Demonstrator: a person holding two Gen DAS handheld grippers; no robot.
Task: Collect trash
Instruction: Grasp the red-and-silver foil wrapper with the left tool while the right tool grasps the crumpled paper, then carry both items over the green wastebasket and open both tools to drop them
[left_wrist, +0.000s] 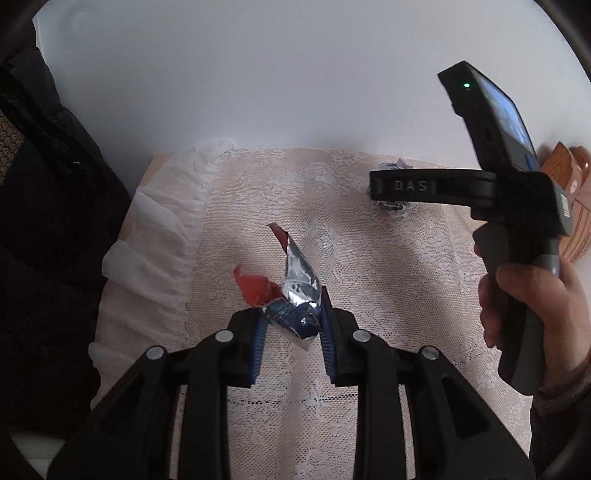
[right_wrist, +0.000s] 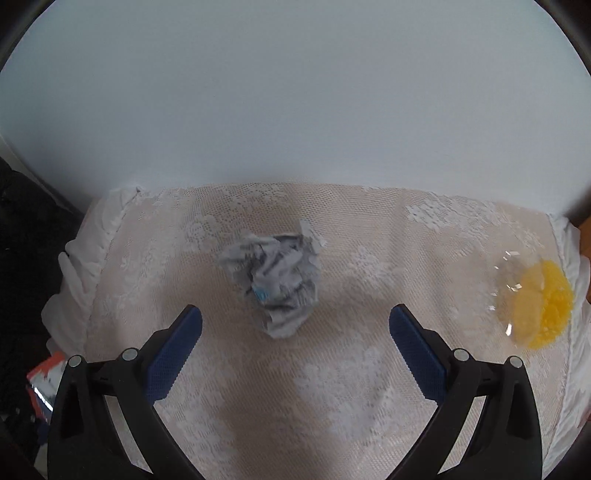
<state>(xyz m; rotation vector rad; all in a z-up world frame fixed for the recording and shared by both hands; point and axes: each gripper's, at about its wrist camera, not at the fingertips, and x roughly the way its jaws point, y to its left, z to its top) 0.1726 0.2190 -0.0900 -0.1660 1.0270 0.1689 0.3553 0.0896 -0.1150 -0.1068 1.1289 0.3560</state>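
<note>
Left gripper (left_wrist: 291, 325): clamped on foil wrapper (left_wrist: 291, 291), lifted above lace cloth (left_wrist: 369, 277)
Right gripper (right_wrist: 295, 332): jaws apart, holding nothing
Paper wad (right_wrist: 277, 277): on cloth, just beyond right fingertips
Yellow piece (right_wrist: 543, 306): cloth's right edge

The right gripper's finger (left_wrist: 402, 186) is covering the middle of the crumpled paper (left_wrist: 392, 206), leaving only scraps showing. The wooden object (left_wrist: 570, 206) at three o'clock is being cut off by the picture's edge. In the right wrist view, the clear wrapper (right_wrist: 511, 280) beside the yellow item (right_wrist: 546, 306) is blurring; neither is identifiable.
</note>
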